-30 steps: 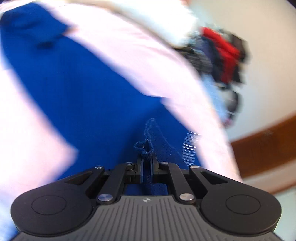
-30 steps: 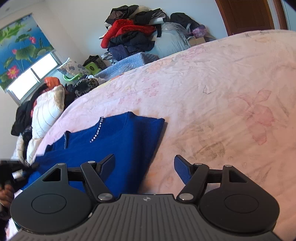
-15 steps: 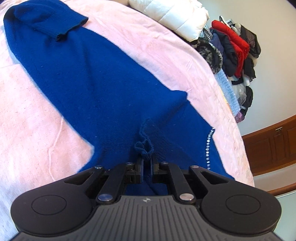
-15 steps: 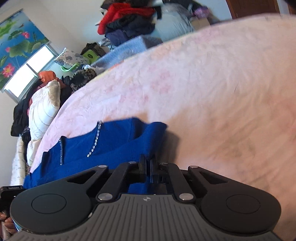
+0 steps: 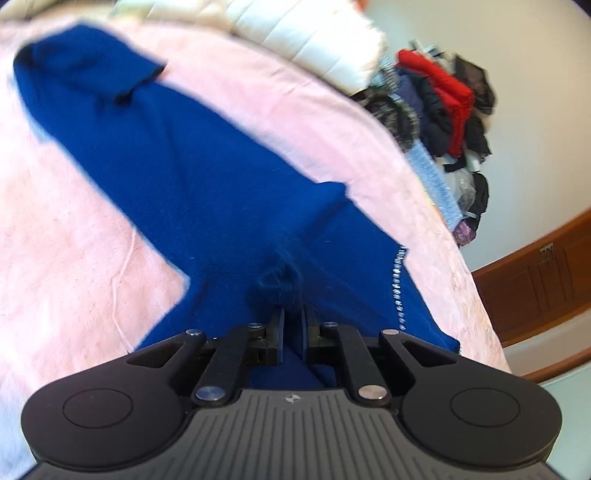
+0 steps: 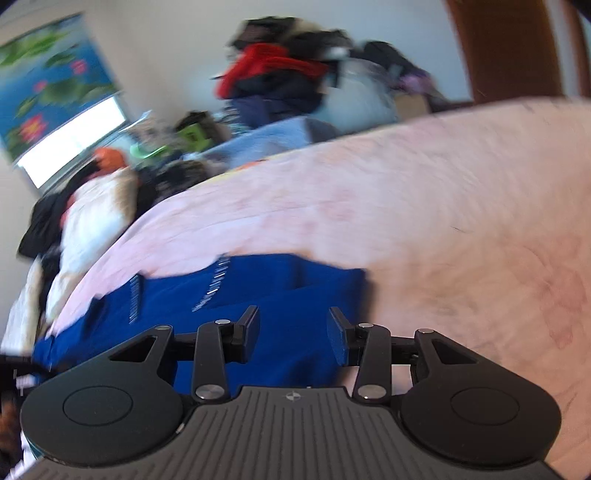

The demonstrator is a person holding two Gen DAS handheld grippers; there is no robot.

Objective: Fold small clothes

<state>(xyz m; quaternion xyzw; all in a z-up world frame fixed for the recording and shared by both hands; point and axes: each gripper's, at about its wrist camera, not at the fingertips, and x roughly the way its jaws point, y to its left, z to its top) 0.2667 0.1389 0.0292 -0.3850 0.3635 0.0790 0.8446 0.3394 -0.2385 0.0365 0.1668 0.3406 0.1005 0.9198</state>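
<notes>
A small royal-blue knit sweater (image 5: 192,173) lies spread on a pink bedspread (image 5: 66,258), one sleeve reaching to the far left, a line of rhinestones (image 5: 397,280) near its right side. My left gripper (image 5: 293,319) is shut on a bunched fold of the blue sweater, low over the bed. In the right wrist view the sweater (image 6: 288,295) lies folded over at its right edge. My right gripper (image 6: 293,332) is open just above that folded edge, with nothing between its pads.
A white puffy jacket (image 5: 306,33) lies at the bed's far edge. A heap of red and dark clothes (image 5: 447,99) stands against the wall; it also shows in the right wrist view (image 6: 280,77). A brown wooden door (image 5: 546,273) is at right. A window (image 6: 70,144) is at left.
My right gripper closed on the sweater's edge half a second ago and has now opened, letting it go. My left gripper stays shut on the fabric and has shifted slightly.
</notes>
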